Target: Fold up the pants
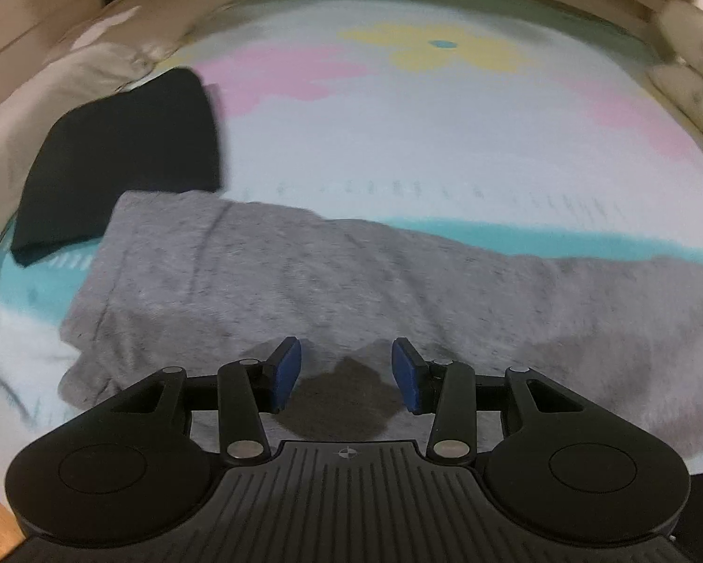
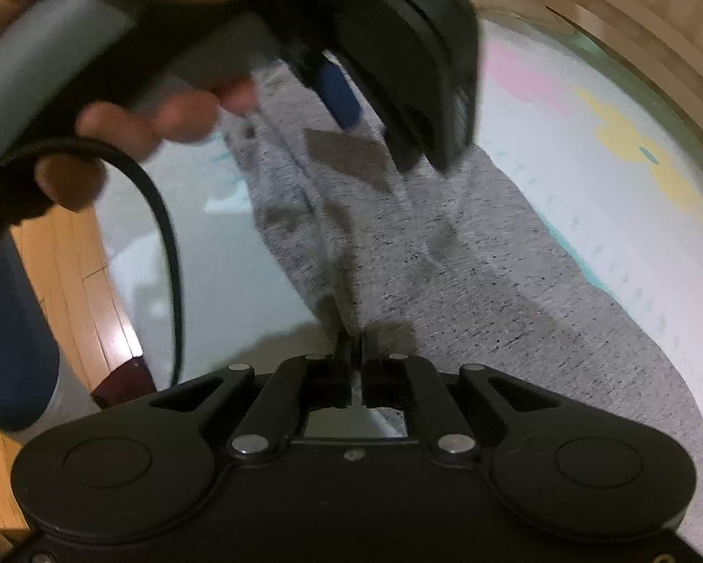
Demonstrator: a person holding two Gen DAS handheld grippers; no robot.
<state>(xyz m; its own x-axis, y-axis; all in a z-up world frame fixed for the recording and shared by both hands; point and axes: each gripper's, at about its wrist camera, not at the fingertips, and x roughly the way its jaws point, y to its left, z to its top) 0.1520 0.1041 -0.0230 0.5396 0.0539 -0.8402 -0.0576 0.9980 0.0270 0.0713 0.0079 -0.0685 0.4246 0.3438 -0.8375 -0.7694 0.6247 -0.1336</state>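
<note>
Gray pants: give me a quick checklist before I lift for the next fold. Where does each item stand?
1. Right gripper shut on the gray pants edge: ok.
2. Left gripper gripping fabric: not ok, jaws open above the pants.
3. Pants lying flat on the mat: ok, a few wrinkles.
4. Black garment clear of the pants: cannot tell, corners meet.
5. Left hand clear of the right gripper: ok.

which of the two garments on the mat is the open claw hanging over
The grey pants, spread long across the mat under the open left claw. The black garment lies folded, farther off to the left.
</note>
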